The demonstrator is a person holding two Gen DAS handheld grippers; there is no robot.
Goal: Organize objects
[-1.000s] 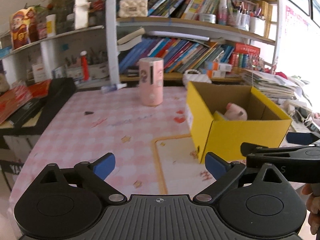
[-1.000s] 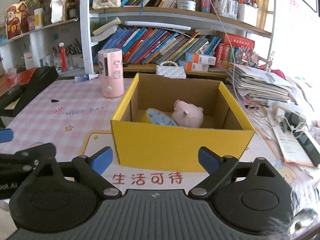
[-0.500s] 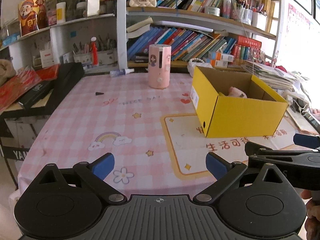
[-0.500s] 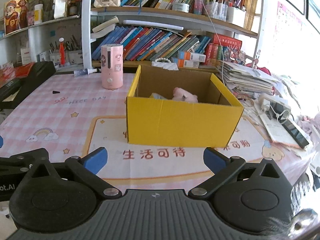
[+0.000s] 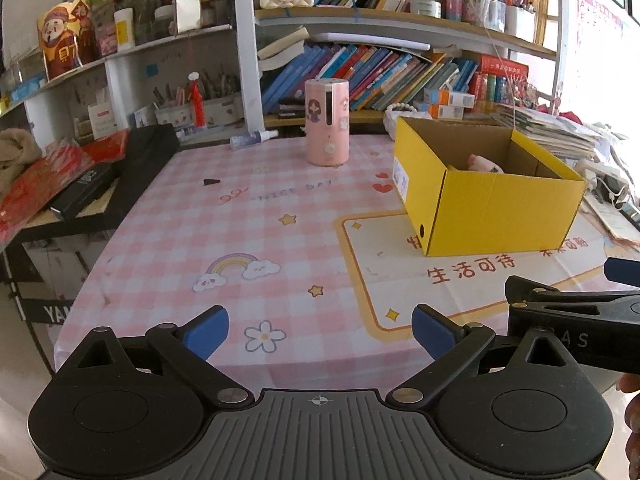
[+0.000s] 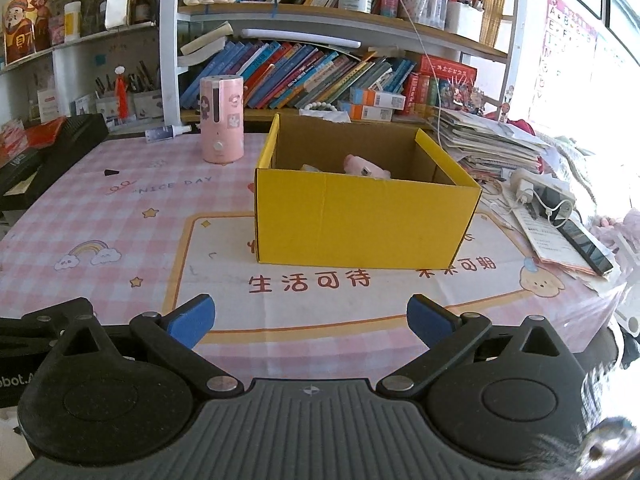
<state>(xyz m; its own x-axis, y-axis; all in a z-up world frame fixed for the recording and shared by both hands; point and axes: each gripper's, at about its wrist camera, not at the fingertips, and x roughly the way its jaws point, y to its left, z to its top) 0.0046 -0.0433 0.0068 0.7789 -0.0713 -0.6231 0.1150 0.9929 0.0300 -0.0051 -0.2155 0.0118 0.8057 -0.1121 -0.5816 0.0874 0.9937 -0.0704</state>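
Both wrist views face the yellow box (image 5: pixel 492 204) (image 6: pixel 360 220) — from the table's near edge.

The yellow box (image 6: pixel 366 224) hides most of its contents behind its near wall: only the top of a pink toy (image 6: pixel 362 165) and a sliver of a pale item (image 6: pixel 310 167) beside it show. The book spines (image 6: pixel 304 76) are too small to read. The worktop (image 5: pixel 240 224) runs off frame at right.

Crowded bookshelves (image 6: pixel 320 68) stand behind the pink checked tablecloth (image 5: pixel 192 236), papers (image 6: pixel 488 140) stacked at its right.
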